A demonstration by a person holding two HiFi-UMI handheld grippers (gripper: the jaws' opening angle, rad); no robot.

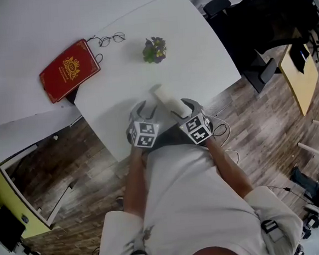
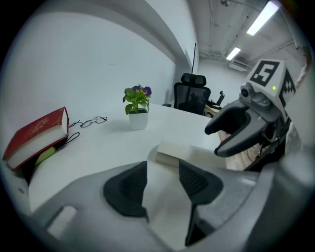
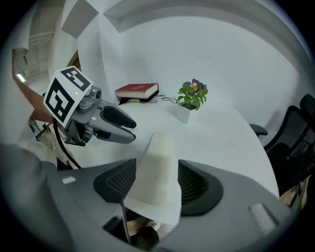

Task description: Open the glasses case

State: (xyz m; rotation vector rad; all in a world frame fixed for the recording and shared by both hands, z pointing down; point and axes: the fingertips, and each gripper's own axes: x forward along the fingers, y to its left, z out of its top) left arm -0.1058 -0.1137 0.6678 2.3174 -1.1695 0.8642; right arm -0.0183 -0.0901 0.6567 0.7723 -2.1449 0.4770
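Right tool [image 3: 156,172] clamps glasses case [image 3: 160,147]; its seam is indistinct.

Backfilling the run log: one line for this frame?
right gripper: clamped on glasses case | left gripper: open, empty, beside case | case: looks closed

Cream glasses case [image 1: 170,100], white table [image 1: 198,55] — red book [image 1: 68,69] patterned in gold, plant [image 1: 154,49] green with purple blooms.

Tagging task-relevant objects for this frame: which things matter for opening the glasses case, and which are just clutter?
Job in hand: glasses case, clamped in the right gripper; left gripper, open beside it.
Lying about: red book, eyeglasses, potted plant, all on the white table.
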